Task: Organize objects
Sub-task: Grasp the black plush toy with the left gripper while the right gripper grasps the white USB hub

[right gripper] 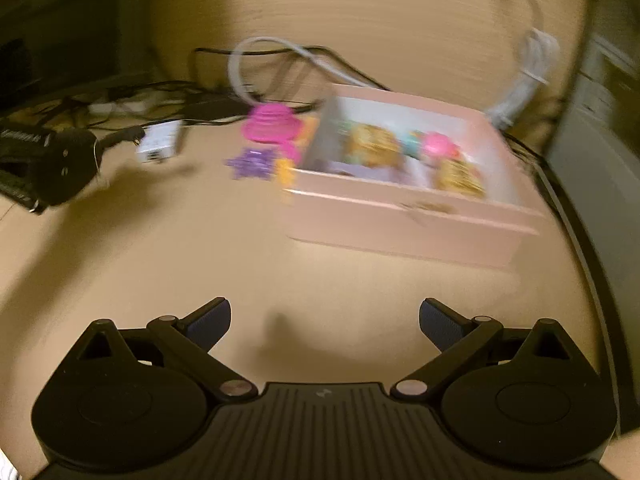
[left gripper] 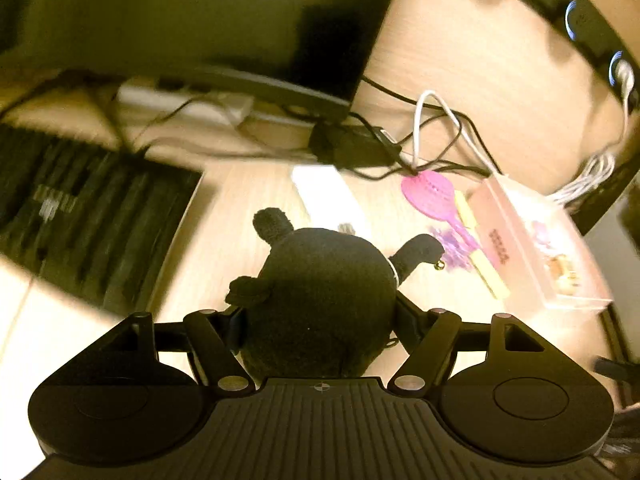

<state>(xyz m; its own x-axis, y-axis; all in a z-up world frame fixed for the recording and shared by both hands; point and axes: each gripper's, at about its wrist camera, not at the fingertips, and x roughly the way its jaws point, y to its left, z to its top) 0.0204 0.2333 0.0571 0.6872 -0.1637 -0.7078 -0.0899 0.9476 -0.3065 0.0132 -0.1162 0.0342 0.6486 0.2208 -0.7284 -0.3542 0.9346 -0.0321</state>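
Observation:
A black plush toy (left gripper: pixel 320 280) with round ears and a small gold bell sits between the fingers of my left gripper (left gripper: pixel 320 316), whose pads press its sides. The right wrist view shows the same toy (right gripper: pixel 66 168) at the far left, above its shadow on the desk. An open pink box (right gripper: pixel 400 208) holding several small colourful items stands to the right, also seen as the pink box (left gripper: pixel 536 240). Beside the box lie a pink brush (right gripper: pixel 270 124), a purple trinket (right gripper: pixel 250 164) and a yellow stick (right gripper: pixel 286 176). My right gripper (right gripper: pixel 325 312) hovers open over bare desk, nothing between its fingers.
A black keyboard (left gripper: pixel 80 216) lies at the left. A white oblong box (left gripper: pixel 328 196) rests mid-desk. Black and white cables (left gripper: pixel 436 136) tangle behind the brush near a dark monitor base (left gripper: pixel 280 88). The desk's dark edge (right gripper: pixel 572 208) runs close to the pink box on the right.

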